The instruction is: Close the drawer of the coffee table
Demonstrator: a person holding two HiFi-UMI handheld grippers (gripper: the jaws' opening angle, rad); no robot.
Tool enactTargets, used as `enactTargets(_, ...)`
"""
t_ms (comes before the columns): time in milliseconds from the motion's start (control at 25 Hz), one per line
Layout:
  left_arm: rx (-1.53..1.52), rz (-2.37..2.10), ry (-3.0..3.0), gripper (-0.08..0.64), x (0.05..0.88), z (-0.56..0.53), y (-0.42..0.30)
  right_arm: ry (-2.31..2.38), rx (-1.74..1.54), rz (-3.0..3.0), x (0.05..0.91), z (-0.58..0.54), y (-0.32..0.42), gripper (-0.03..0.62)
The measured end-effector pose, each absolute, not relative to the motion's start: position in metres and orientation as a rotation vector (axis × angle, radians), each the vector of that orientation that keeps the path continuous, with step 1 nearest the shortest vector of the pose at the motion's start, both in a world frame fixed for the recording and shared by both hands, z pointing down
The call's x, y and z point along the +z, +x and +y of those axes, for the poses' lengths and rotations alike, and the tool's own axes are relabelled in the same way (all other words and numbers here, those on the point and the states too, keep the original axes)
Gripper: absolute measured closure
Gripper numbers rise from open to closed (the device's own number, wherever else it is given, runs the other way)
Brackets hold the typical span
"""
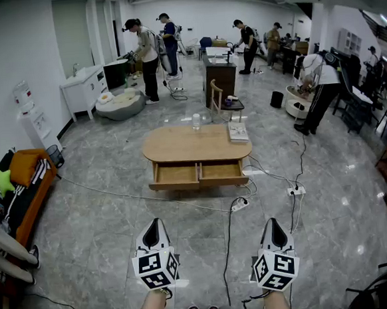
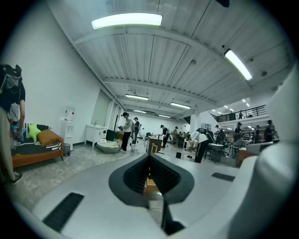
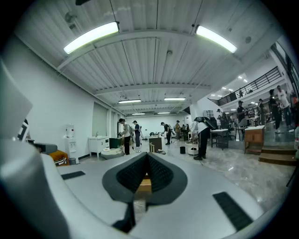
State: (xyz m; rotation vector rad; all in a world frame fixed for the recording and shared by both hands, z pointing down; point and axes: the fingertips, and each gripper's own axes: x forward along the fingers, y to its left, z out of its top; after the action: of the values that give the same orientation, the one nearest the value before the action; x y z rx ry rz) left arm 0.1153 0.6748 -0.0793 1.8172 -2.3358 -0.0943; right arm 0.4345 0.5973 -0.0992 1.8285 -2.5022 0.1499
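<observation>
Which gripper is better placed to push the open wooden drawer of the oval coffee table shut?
Left, marginally. Both shut grippers are far from the open wooden drawer; the left gripper lines up with its left end, while the right gripper sits past its right end.

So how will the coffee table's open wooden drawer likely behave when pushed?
The open light-wood drawer looks rigid and shallow, so it should probably slide in rather than flex. It looks wide, so a push at one end might skew it. The oval wooden coffee table stands on a glossy grey floor, so it may shift.
</observation>
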Motion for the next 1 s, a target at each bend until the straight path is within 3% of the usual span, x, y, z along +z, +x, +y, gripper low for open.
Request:
enactTargets(720, -0.108, -2.291, 1.831, 0.565, -0.081, 0.687, 0.125, 1.814, 0.193, -2.546, -0.1, 0.611, 0.44, 0.591)
enactTargets(840, -0.103, -2.29, 1.842, 0.56, -0.082, 0.689, 0.128, 1.791, 0.215, -2.548, -0.098, 0.612, 0.44, 0.535)
enactTargets(1000, -0.103, -2.289, 1.851, 0.534, -0.085, 0.692, 0.13, 1.784, 0.203, -2.551, -0.101, 0.615, 0.44, 0.522)
